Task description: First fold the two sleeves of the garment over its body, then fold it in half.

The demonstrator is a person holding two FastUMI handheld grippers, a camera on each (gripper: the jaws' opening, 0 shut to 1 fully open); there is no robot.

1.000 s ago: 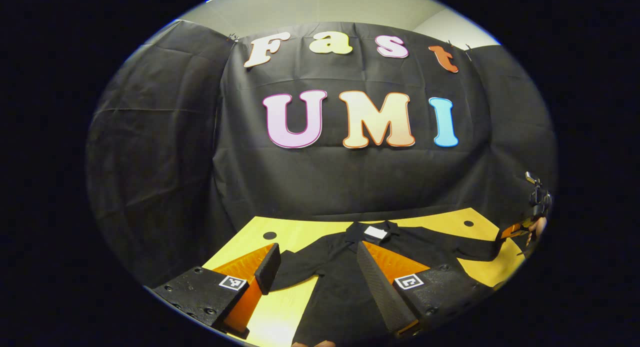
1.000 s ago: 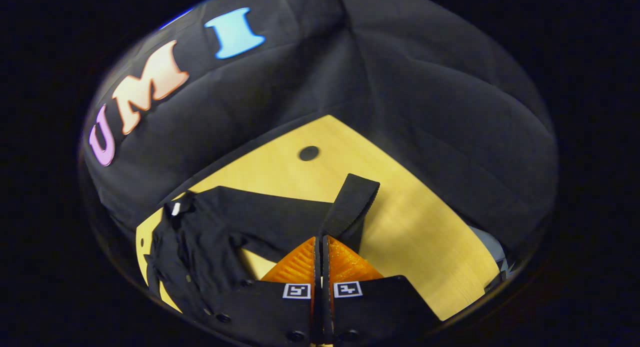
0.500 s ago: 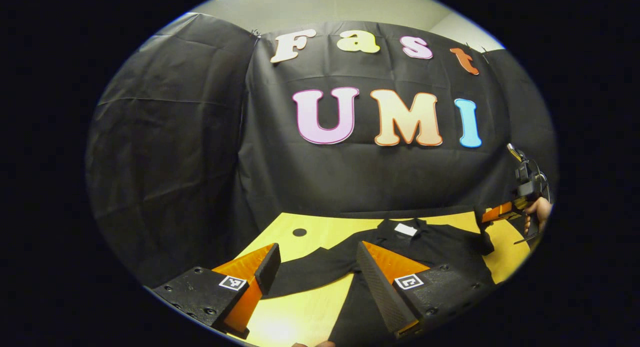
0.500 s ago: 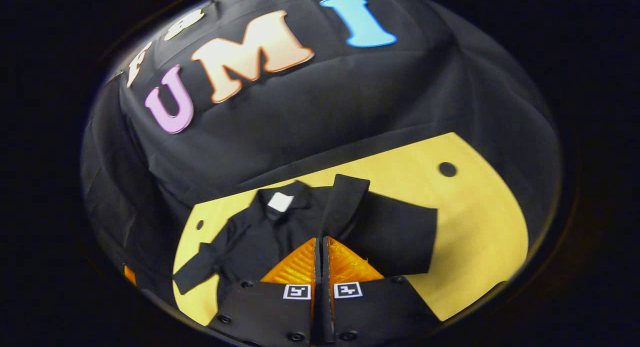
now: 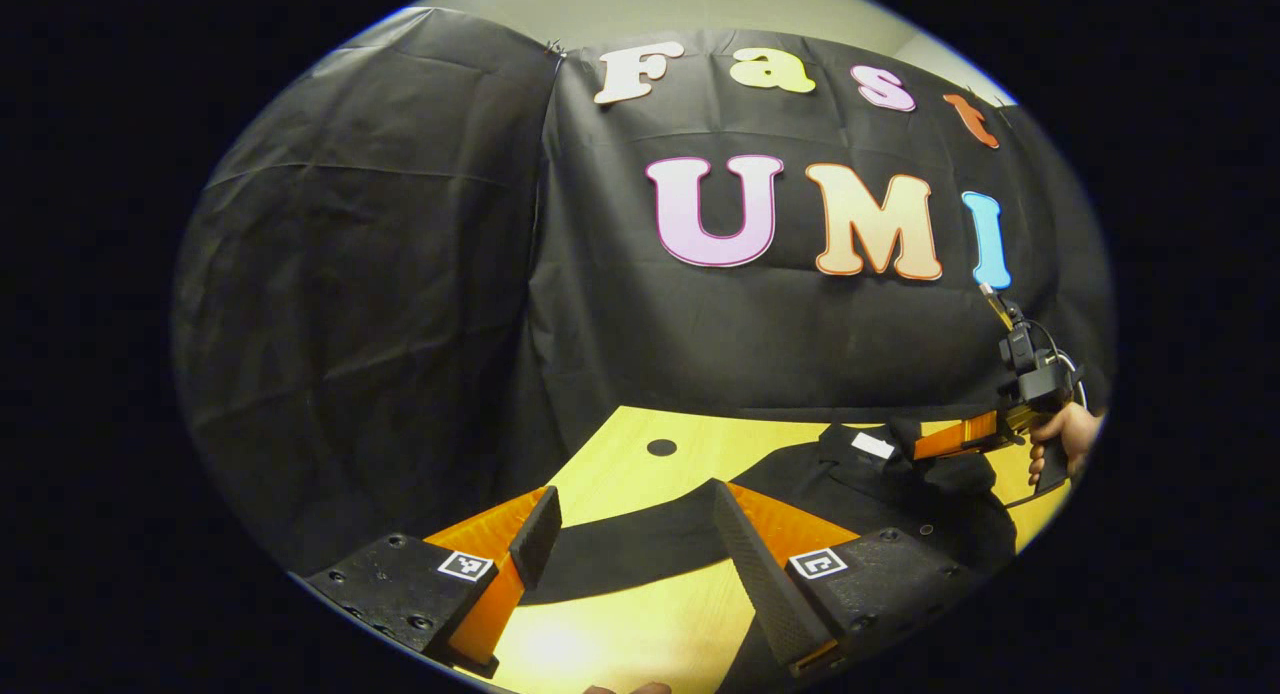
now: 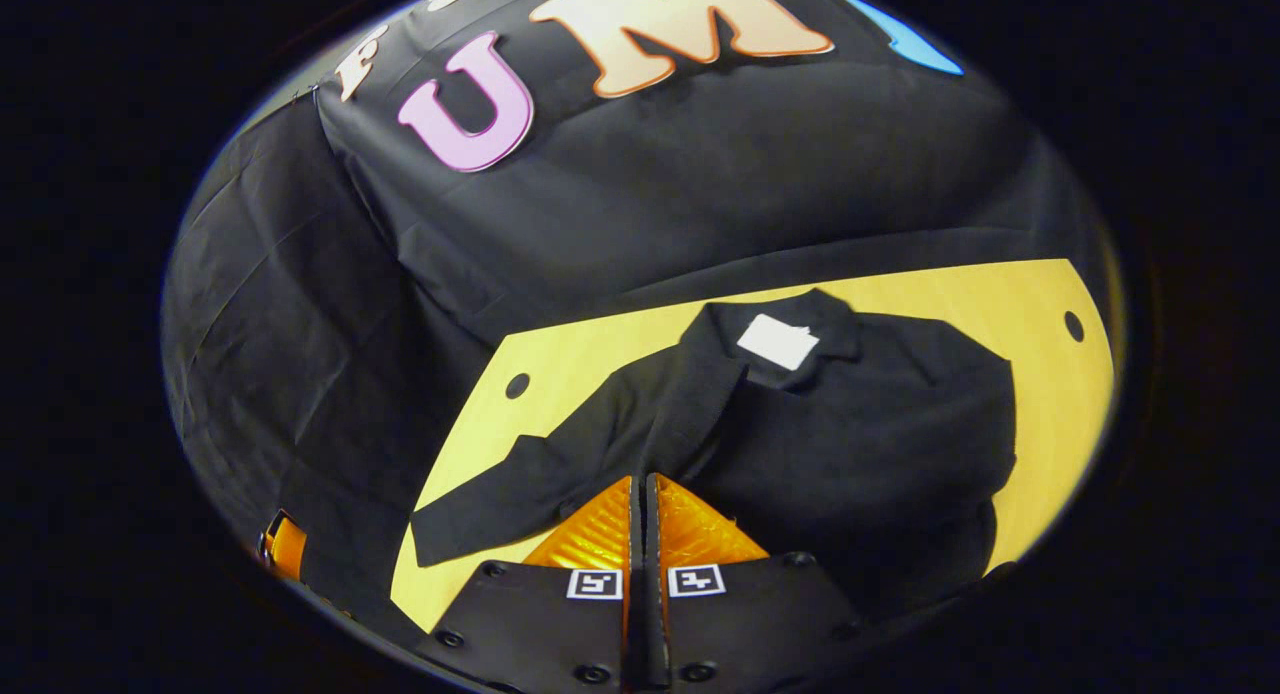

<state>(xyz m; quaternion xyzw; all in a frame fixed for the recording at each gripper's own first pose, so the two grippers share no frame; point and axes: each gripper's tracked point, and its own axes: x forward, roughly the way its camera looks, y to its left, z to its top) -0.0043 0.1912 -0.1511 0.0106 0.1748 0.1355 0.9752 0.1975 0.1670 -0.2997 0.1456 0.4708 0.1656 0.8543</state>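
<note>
Pinching the sleeve cuff over the black garment, right gripper jaws; left gripper jaws wide

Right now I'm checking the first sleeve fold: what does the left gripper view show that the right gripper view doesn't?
Left gripper view: the left gripper, fingers open, above the outspread left sleeve, and a hand holding the right gripper near the collar. Right gripper view: its fingers shut on the right sleeve, drawn across the garment. Both: the garment, its white label, the yellow table.
</note>
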